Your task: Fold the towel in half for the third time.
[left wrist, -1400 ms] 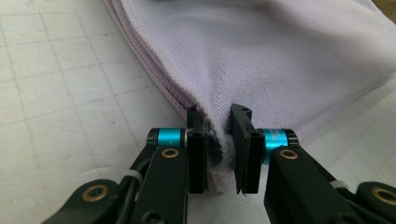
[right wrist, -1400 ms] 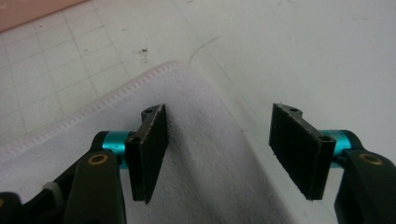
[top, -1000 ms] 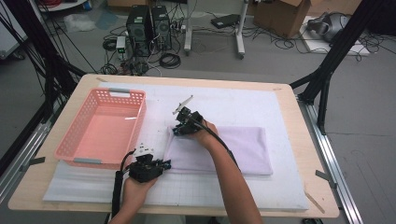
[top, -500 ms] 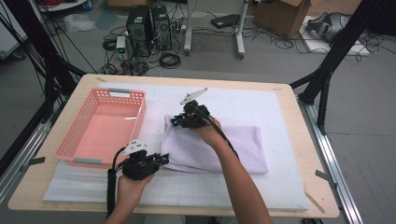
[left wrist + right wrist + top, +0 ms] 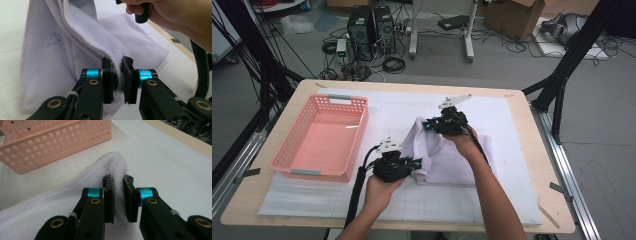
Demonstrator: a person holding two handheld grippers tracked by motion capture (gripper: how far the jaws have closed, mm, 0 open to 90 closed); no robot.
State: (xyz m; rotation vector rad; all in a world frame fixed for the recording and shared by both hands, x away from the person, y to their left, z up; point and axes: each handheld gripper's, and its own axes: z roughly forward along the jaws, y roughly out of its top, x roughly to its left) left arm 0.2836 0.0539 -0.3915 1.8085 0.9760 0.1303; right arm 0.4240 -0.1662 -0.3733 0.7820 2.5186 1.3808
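High view: you held the towel (image 5: 447, 160) off the surface (image 5: 512, 125) beside the basket (image 5: 319, 135); left gripper (image 5: 412, 163) and right gripper (image 5: 428, 125) fingers each clamped its edge.

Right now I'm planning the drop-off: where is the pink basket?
In the high view, the pink basket sits on the table's left side, left of the lilac towel and the left gripper.

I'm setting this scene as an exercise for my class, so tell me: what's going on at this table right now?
A person at the table works a pale lilac towel with two hand-held grippers. The left gripper is shut on a hemmed fold at the near left edge, and the right gripper is shut on the far edge, which is raised off the white mat. The rest of the towel lies on the mat. A pink basket sits to the left with nothing in it.
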